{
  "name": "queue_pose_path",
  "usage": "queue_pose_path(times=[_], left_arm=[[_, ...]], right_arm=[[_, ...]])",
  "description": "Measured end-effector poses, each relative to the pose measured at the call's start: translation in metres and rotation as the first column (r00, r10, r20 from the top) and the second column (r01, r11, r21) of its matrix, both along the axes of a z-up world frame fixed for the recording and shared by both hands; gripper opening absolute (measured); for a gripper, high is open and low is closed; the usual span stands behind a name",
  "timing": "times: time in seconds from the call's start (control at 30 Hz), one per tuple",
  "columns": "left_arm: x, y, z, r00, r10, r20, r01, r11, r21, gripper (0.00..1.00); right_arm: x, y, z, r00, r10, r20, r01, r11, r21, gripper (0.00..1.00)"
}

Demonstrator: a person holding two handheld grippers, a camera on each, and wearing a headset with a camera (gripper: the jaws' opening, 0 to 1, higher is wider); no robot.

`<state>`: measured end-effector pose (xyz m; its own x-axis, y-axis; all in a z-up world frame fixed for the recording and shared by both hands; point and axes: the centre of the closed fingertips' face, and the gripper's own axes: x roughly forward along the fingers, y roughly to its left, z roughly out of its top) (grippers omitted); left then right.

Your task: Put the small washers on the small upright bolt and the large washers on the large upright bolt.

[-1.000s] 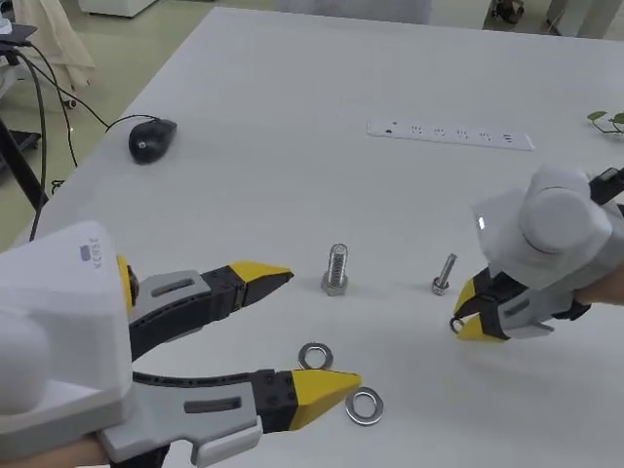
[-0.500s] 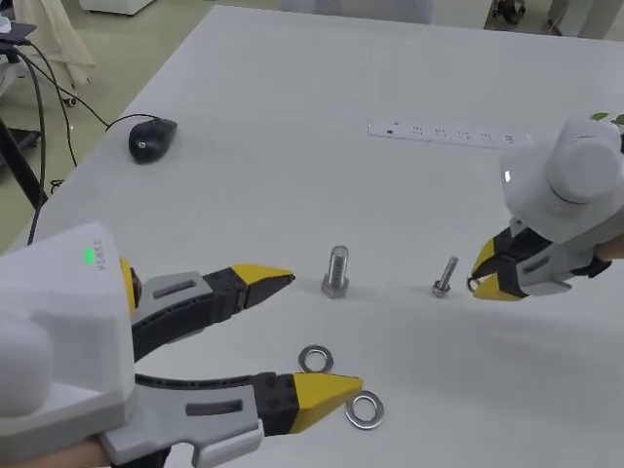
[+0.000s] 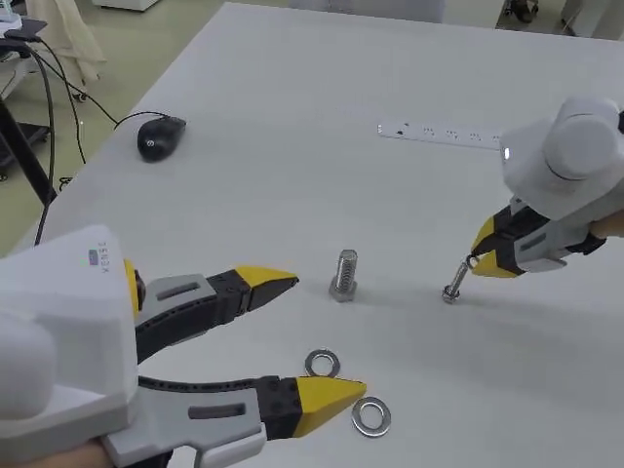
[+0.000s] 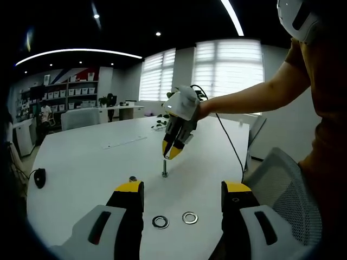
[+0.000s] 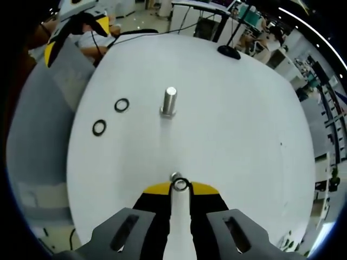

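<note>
Small washer (image 5: 180,184) is pinched in the tips of the right gripper (image 3: 485,261), jaws nearly closed on it, right at the top of the small bolt (image 3: 454,284); whether it's threaded over the tip, I can't tell. Left gripper (image 3: 330,335) hangs wide open, holding nothing, above a large washer (image 3: 322,364), with a second large washer (image 3: 370,416) beside it on the table (image 3: 292,146). Large bolt (image 3: 344,274) stands upright between the grippers.
</note>
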<state>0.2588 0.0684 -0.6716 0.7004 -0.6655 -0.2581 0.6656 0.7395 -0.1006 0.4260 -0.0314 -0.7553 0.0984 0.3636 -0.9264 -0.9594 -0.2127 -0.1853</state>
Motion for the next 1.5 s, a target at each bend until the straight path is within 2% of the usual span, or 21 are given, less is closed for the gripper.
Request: queue_pose_path(times=[0.23, 0.63, 1.07, 1.5], left_arm=[[0.002, 0.001, -0.001, 1.000, 0.004, -0.001, -0.004, 1.000, -0.002, 0.57], [0.002, 0.004, -0.002, 1.000, 0.013, -0.006, -0.013, 1.000, -0.005, 0.57], [0.002, 0.006, -0.004, 1.000, 0.020, -0.013, -0.021, 1.000, -0.005, 0.57], [0.002, 0.005, -0.009, 0.999, 0.022, -0.029, -0.022, 1.000, -0.007, 0.57]], right_arm=[[0.003, 0.004, -0.003, 1.000, 0.006, -0.006, -0.006, 1.000, -0.001, 0.12], [0.005, 0.004, -0.016, 1.000, 0.017, -0.016, -0.017, 0.999, -0.035, 0.12], [0.004, 0.006, -0.037, 0.999, 0.026, -0.035, -0.028, 0.998, -0.058, 0.13], [0.004, 0.002, -0.054, 0.998, 0.028, -0.050, -0.031, 0.998, -0.056, 0.13]])
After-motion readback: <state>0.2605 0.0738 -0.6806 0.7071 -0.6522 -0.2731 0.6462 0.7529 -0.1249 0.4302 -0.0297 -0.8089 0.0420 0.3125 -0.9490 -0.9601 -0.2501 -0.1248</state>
